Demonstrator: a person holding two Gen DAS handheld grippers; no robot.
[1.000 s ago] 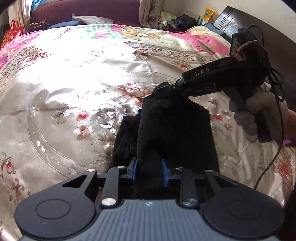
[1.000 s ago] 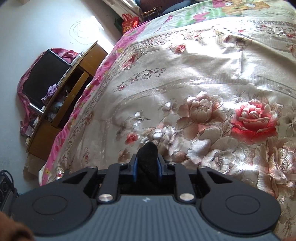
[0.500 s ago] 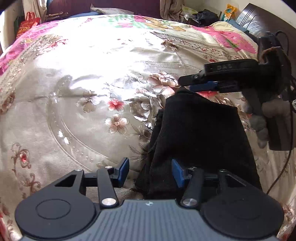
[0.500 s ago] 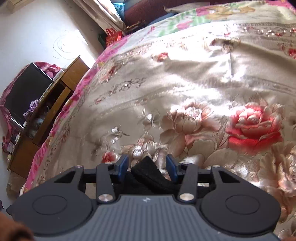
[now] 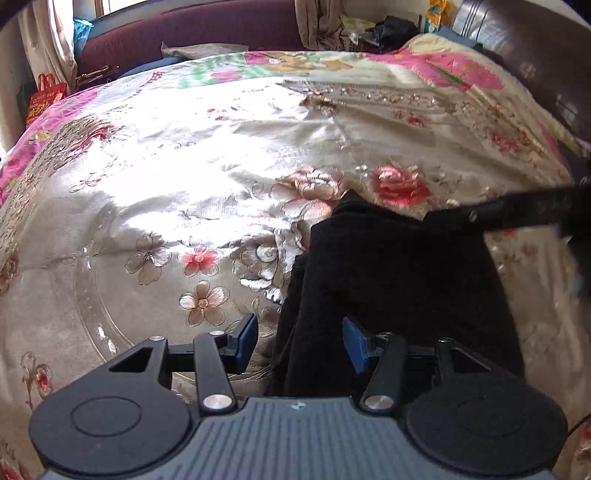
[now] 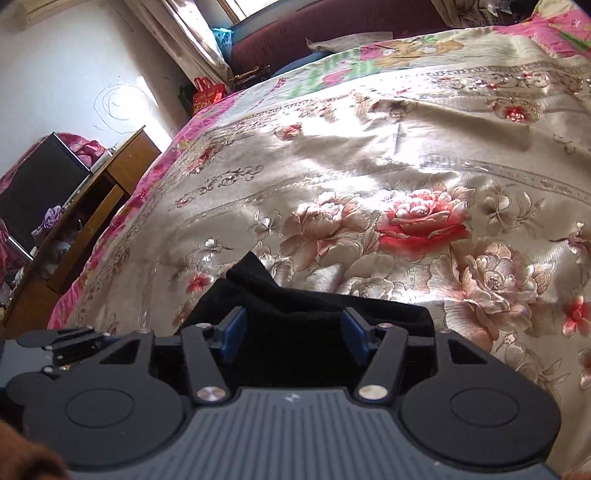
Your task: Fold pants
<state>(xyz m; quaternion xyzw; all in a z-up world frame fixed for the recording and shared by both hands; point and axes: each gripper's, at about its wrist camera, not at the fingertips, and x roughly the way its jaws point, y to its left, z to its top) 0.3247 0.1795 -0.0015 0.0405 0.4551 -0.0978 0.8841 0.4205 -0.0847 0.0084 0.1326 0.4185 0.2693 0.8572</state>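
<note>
The black pants (image 5: 399, 280) lie folded in a dark block on the floral satin bedspread (image 5: 166, 192). My left gripper (image 5: 300, 325) hovers over their near left edge with its blue pads wide apart, not pressing the cloth. One of the right gripper's fingers (image 5: 517, 216) reaches in from the right at the far corner of the pants. In the right wrist view the pants (image 6: 295, 299) lie under my right gripper (image 6: 291, 325). Its jaws are opening, with the cloth below and between the pads but not pinched.
A wooden cabinet (image 6: 92, 206) with a black screen (image 6: 37, 181) stands left of the bed. A maroon sofa (image 5: 203, 33) and a red bag (image 5: 46, 98) are beyond the far edge. A dark headboard (image 5: 535, 55) lies at the right. Wide bare bedspread stretches left of the pants.
Both grippers were shut on the black cloth a second ago. Both have opened and let it go, and the pants have settled flat on the bed. Both views have drawn back.
</note>
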